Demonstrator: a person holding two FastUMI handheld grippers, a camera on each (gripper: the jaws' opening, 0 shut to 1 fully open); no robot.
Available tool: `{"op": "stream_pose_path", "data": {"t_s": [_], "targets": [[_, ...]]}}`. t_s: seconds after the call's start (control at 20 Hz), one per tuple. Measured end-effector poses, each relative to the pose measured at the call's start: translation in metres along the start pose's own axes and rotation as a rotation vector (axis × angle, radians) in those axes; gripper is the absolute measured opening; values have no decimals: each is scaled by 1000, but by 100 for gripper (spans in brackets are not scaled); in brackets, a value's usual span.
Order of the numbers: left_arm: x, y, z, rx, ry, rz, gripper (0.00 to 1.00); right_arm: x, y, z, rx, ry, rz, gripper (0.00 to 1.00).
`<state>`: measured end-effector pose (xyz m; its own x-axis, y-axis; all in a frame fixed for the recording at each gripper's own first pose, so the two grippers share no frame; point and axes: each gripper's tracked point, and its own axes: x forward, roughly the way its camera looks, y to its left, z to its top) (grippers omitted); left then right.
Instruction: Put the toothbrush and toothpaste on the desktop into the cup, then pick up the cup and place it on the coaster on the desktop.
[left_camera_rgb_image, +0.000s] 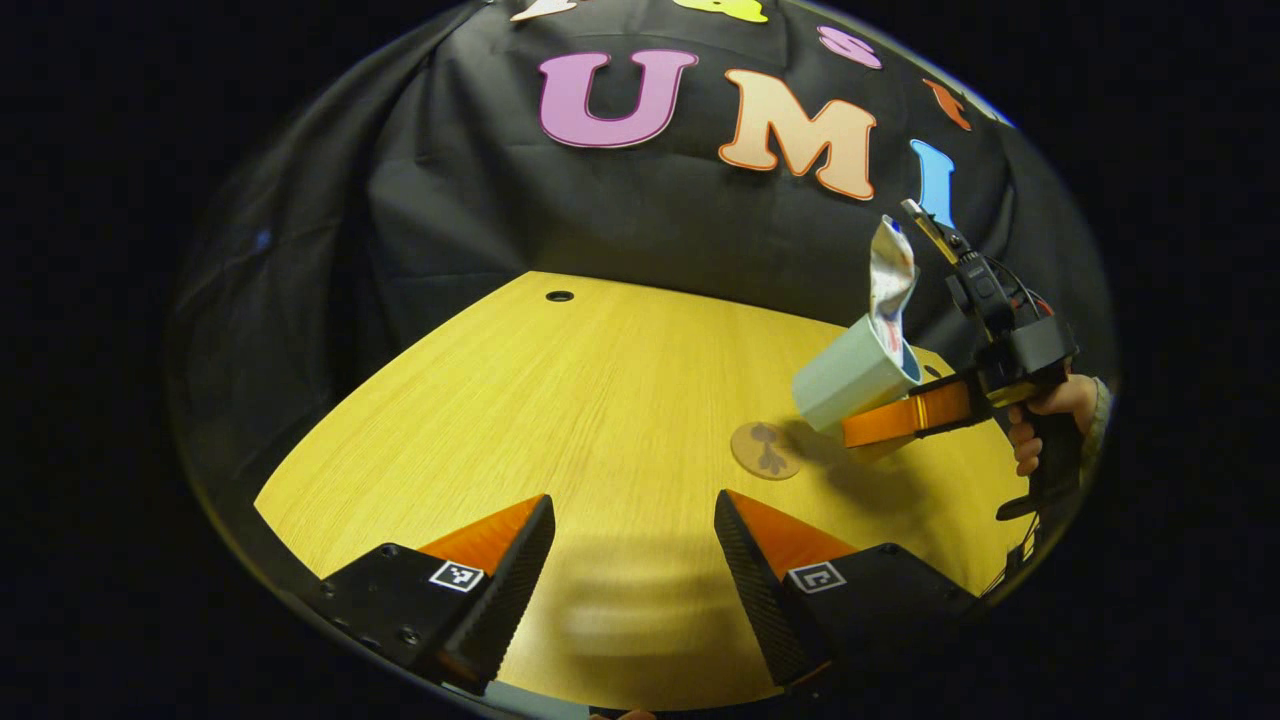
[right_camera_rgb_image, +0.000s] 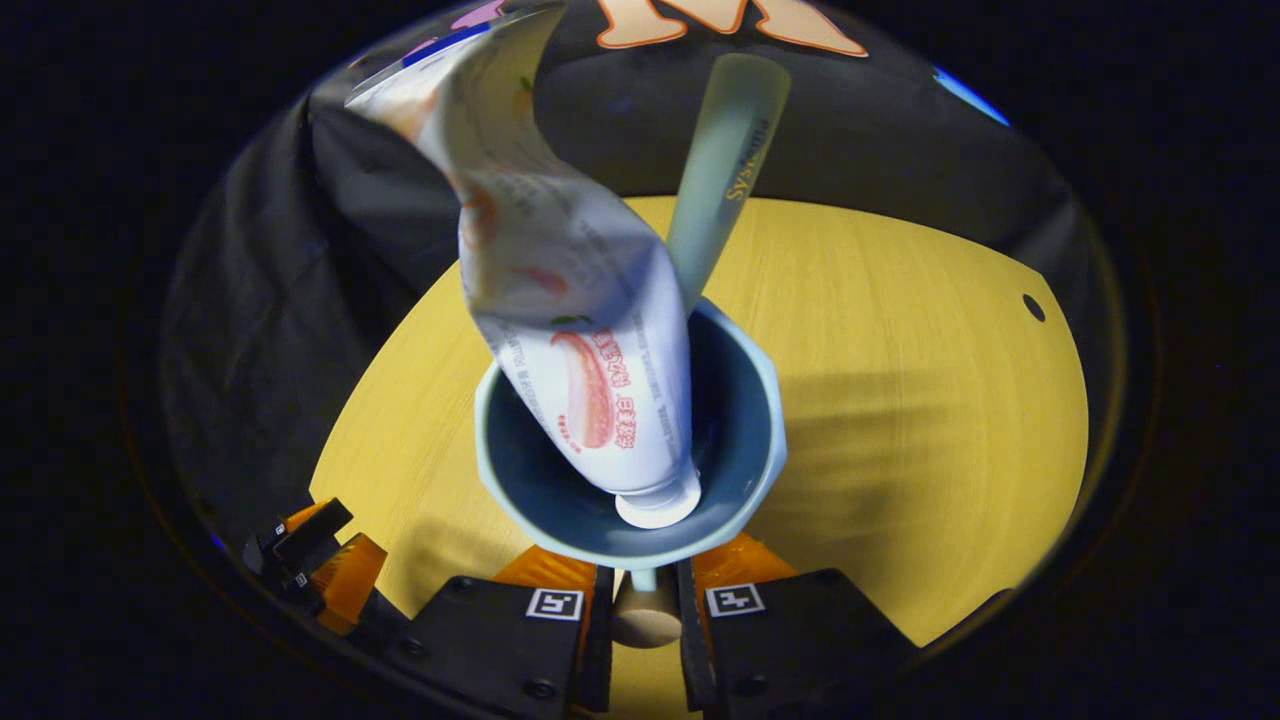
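My right gripper (left_camera_rgb_image: 880, 425) is shut on the wall of the pale blue cup (left_camera_rgb_image: 850, 380) and holds it tilted in the air above the table. The cup hangs just right of the round brown coaster (left_camera_rgb_image: 765, 450), which lies flat on the wood. A crumpled toothpaste tube (left_camera_rgb_image: 892, 270) sticks out of the cup. In the right gripper view I look into the cup (right_camera_rgb_image: 745, 430): the toothpaste (right_camera_rgb_image: 590, 370) stands cap down inside, and the toothbrush handle (right_camera_rgb_image: 720, 180) leans beside it. The right gripper (right_camera_rgb_image: 640, 600) pinches the cup's near wall. My left gripper (left_camera_rgb_image: 630, 560) is open and low over the table.
The yellow wooden table (left_camera_rgb_image: 560, 400) has a small cable hole (left_camera_rgb_image: 559, 296) at its far edge. A hand (left_camera_rgb_image: 1055, 405) holds the right gripper at the table's right side. Part of the left gripper (right_camera_rgb_image: 310, 560) shows low on the left in the right gripper view.
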<state>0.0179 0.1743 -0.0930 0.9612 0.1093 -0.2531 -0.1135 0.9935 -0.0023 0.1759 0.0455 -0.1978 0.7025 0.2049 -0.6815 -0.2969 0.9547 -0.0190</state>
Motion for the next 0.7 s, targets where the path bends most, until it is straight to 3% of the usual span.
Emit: {"op": "stream_pose_path", "data": {"t_s": [0.3, 0.65, 0.7], "targets": [[-5, 34, -7, -40, 11, 57, 94, -25, -9, 11, -54, 145, -49, 30], [-4, 36, -11, -93, 26, 63, 94, -36, -13, 20, -113, 251, -104, 27], [-4, 36, -12, -100, 29, 63, 94, -38, -14, 19, -115, 266, -113, 30]]}}
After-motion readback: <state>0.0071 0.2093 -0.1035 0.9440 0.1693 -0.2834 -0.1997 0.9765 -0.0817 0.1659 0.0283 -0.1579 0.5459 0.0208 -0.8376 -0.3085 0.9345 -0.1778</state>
